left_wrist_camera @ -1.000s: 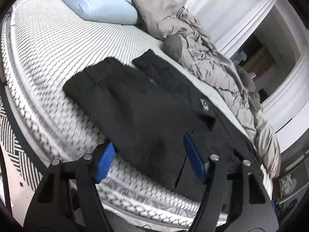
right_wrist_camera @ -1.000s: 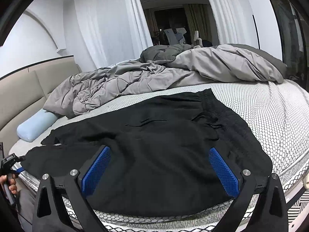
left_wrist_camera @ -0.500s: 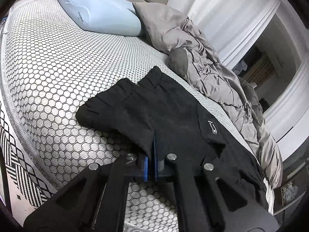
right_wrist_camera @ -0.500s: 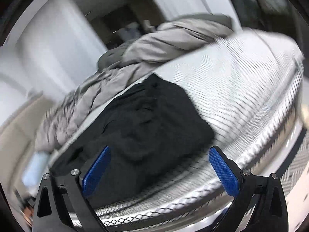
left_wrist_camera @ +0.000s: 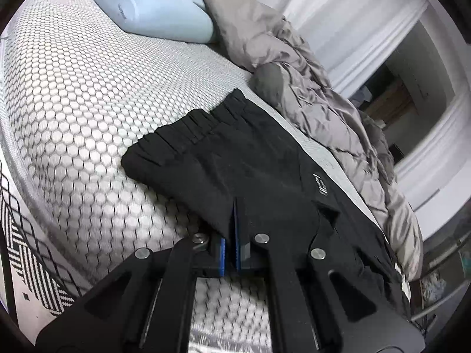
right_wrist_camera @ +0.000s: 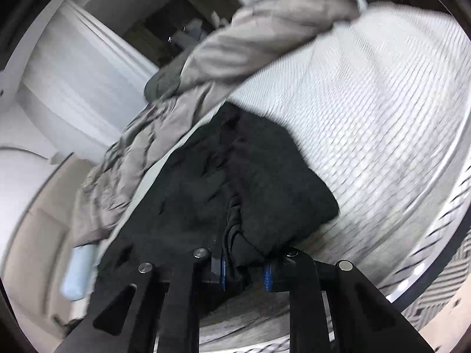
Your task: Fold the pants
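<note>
We see the mattress [left_wrist_camera: 73,88] with its white honeycomb cover filling the left wrist view from 9 to 12 o'clock; in the right wrist view it is smeared by motion blur at 2 o'clock and the pattern is hard to read. The grey duvet [left_wrist_camera: 323,94] lies crumpled along the far side, running to 4 o'clock, where the frame edge cuts it off. A pale blue pillow [left_wrist_camera: 159,8] sits at 12 o'clock; small writing is on its side, but we cannot read it.

The black pants [left_wrist_camera: 250,170] lie on the mattress near its front edge, in the middle of the left wrist view. The cuffs with gathered elastic point to 11 o'clock. A small white label [left_wrist_camera: 321,184] is on the cloth at 3 o'clock; its letters are too small to make out. The part toward 4 o'clock is dark and lost in shadow.

Our left gripper [left_wrist_camera: 231,253] is closed tight on the near edge of one leg, blue pads almost touching. Our right gripper [right_wrist_camera: 244,267] pinches a bunched fold of the pants with a drawcord [right_wrist_camera: 228,241] beside it; a narrow gap stays between the pads, filled with cloth.
</note>
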`<control>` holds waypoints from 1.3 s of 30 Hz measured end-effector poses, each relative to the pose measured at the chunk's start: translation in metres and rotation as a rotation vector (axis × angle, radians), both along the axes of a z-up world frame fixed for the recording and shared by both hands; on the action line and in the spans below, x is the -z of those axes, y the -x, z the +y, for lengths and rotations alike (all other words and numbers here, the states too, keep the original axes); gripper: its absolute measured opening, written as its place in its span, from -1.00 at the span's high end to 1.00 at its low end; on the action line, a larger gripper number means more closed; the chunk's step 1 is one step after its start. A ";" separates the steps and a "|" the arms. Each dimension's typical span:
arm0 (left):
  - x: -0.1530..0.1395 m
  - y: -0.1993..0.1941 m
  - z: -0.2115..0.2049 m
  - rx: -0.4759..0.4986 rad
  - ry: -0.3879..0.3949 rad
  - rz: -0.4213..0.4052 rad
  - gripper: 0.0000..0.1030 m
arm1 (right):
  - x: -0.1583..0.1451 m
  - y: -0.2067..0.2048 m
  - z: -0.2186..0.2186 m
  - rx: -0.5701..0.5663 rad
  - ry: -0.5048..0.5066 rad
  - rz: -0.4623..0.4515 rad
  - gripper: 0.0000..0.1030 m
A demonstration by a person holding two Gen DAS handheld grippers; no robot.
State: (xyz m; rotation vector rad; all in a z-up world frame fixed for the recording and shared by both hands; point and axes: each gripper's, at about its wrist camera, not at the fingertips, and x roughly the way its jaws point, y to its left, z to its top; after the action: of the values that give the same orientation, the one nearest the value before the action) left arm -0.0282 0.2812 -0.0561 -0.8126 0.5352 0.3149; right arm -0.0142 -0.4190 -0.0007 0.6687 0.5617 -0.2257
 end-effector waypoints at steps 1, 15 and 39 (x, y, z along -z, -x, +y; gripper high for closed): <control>0.003 0.001 -0.001 0.016 0.008 0.010 0.96 | 0.004 0.003 -0.006 0.027 0.000 0.018 0.67; 0.003 -0.007 0.009 -0.026 0.060 -0.010 1.00 | 0.025 0.002 -0.021 0.049 -0.180 0.022 0.67; -0.118 -0.142 0.041 -0.007 -0.074 -0.045 1.00 | -0.098 -0.081 -0.018 0.113 0.056 -0.119 0.69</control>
State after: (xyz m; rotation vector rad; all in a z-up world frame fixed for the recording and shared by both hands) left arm 0.1134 0.3227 0.0619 -0.7486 0.4764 0.3202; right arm 0.0668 -0.4365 0.0975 0.6554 0.4028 -0.3045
